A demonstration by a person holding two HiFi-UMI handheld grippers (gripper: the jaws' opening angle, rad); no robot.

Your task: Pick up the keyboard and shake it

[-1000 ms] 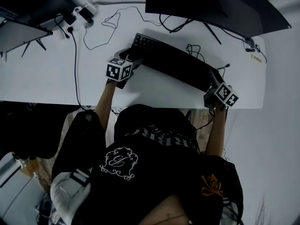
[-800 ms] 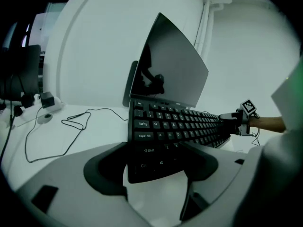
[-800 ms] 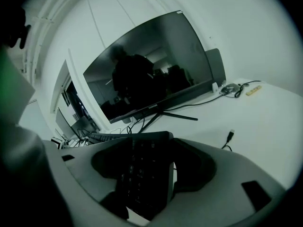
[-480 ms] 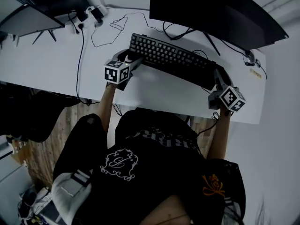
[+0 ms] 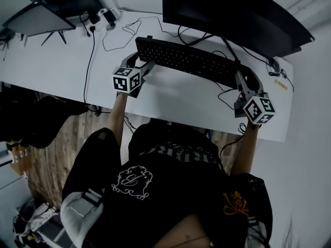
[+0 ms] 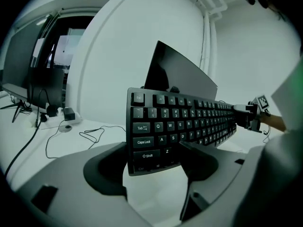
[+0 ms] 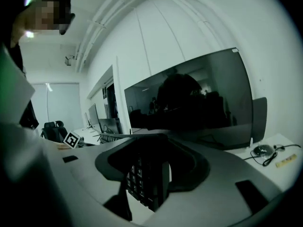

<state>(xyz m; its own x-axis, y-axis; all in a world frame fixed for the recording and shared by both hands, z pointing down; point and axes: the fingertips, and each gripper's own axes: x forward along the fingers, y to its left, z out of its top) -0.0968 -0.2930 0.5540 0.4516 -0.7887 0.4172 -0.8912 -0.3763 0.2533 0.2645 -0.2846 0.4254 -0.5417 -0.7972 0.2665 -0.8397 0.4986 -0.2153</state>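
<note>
Black keyboard (image 5: 186, 60) lies ten-to-four o'clock; your left gripper (image 5: 140, 66) clamps its ten end, your right gripper (image 5: 242, 80), jaws just closing, clamps its four end.

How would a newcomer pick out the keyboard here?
Over the white desk, before the dark monitor, the keyboard is the long black slab of keys. The left gripper and right gripper clamp its ends, the right's jaws having just been closing. The cables beside it are thin and loose.
</note>
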